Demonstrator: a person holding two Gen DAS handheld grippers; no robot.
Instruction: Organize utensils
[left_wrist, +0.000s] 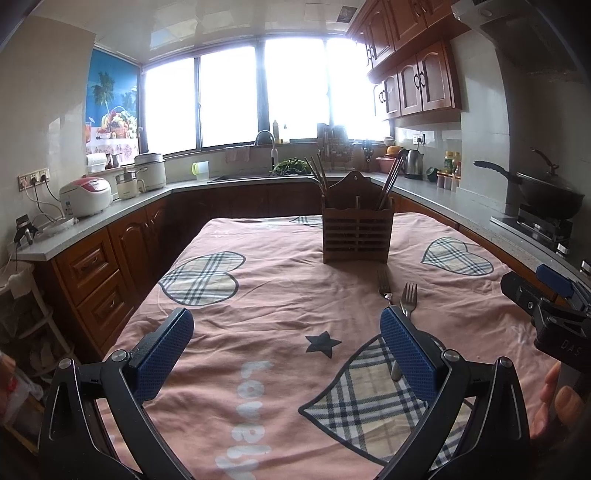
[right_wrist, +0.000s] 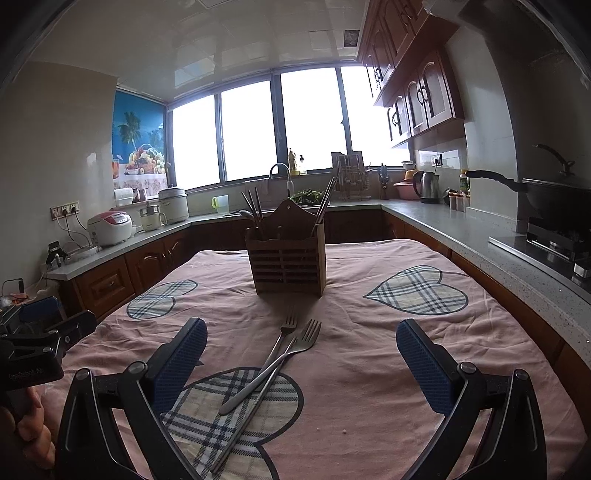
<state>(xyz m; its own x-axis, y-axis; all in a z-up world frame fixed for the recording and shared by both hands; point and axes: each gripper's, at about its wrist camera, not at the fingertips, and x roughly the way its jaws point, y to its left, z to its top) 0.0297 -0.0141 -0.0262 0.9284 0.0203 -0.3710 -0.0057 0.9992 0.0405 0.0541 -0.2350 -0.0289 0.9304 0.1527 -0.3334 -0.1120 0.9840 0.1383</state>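
Two steel forks (right_wrist: 273, 363) lie crossed on the pink cloth, tines pointing away, between and just ahead of my right gripper (right_wrist: 301, 334), which is open and empty. In the left wrist view the forks (left_wrist: 408, 299) lie partly hidden behind my right finger pad (left_wrist: 406, 350). My left gripper (left_wrist: 286, 325) is open and empty above the cloth, left of the forks. A wooden utensil holder (right_wrist: 288, 258) with chopsticks and a spoon stands upright farther back; it also shows in the left wrist view (left_wrist: 356, 230).
The table is covered by a pink cloth with plaid hearts (left_wrist: 258, 295). Kitchen counters surround it: rice cookers (left_wrist: 86, 195) on the left, a sink (left_wrist: 266, 173) at the back, a kettle (right_wrist: 428, 186) and a wok on the stove (right_wrist: 557, 199) on the right.
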